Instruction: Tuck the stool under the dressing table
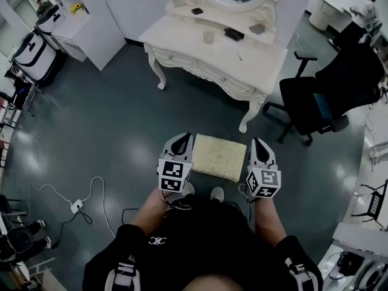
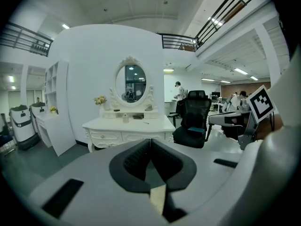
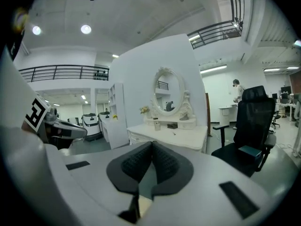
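Head view: stool (image 1: 219,156), cream padded top, on dark floor (image 1: 109,126) at frame centre. Out in the open, not under dressing table (image 1: 212,56); table at stool's 12 o'clock w/ strip of floor between. L gripper (image 1: 184,138) just beside stool's 9 o'clock edge, R gripper (image 1: 257,142) just beside its 3 o'clock edge, both pointing twd 12. Contact w/ stool: can't tell. Shoes (image 1: 216,193) at stool's 6 o'clock. Black office chair (image 1: 315,99) at approx 2 o'clock, power strip (image 1: 76,206) w/ cable at 8.

L gripper view: fingers (image 2: 134,161) pressed together, tips meeting, nothing gripped. Cream sliver low behind them, prob. stool top. Table straight ahead at 12, chair at 2, R gripper's marker cube (image 2: 260,102) at 3.

R gripper view: fingers (image 3: 134,165) likewise together, nothing between. Table at 12, chair at 3.
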Demonstrator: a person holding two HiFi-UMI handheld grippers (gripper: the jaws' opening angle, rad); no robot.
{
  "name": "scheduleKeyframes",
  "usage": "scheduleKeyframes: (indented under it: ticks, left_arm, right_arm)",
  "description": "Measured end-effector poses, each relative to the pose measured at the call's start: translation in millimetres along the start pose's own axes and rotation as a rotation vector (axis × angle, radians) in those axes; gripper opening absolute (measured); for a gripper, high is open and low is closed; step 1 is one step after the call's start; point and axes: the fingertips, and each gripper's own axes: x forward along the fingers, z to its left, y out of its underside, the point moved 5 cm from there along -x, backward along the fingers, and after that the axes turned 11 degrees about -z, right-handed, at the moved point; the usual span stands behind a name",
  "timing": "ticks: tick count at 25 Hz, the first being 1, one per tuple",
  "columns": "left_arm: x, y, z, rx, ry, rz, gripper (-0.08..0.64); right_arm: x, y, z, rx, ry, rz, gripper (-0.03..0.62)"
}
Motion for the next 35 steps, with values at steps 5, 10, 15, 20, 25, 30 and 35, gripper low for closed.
scheduleKeyframes:
  ticks: [5, 10, 15, 20, 25, 30, 35]
  left_arm:
    - [18.0, 40.5, -1.8, -0.054, 0.046, 0.069, 0.021]
    - [36.6, 93.3, -19.7, -0.073, 0.159, 0.154, 0.157]
    - [53.2, 164.2, -41.1, -0.032, 0.261, 0.265, 0.197]
    - [70.9, 256.0, -61.0, -0.046, 0.31, 0.386, 0.213]
    - [80.4, 341.5, -59.1, -0.024, 0.308, 0.467, 0.216]
    - [92.7, 436.9, -52.1, -0.023, 0.269, 0.539, 0.218]
    - [100.8, 524.0, -39.4, -0.031, 0.245, 0.606, 0.219]
  right_arm:
    - [5.9, 40.7, -8.5, 0.029, 0.027, 0.089, 0.015]
    - [11.2, 97.5, -18.5, 0.044, 0.014, 0.227, 0.145]
    - [4.9, 166.9, -28.3, 0.063, 0.004, 0.358, 0.163]
    - [-0.7, 242.5, -42.8, 0.079, -0.01, 0.466, 0.163]
    - [-3.0, 325.2, -50.6, 0.096, -0.04, 0.55, 0.163]
    - [-2.4, 416.6, -65.8, 0.059, -0.046, 0.623, 0.163]
    - [-10.1, 493.3, -85.4, 0.078, 0.011, 0.681, 0.161]
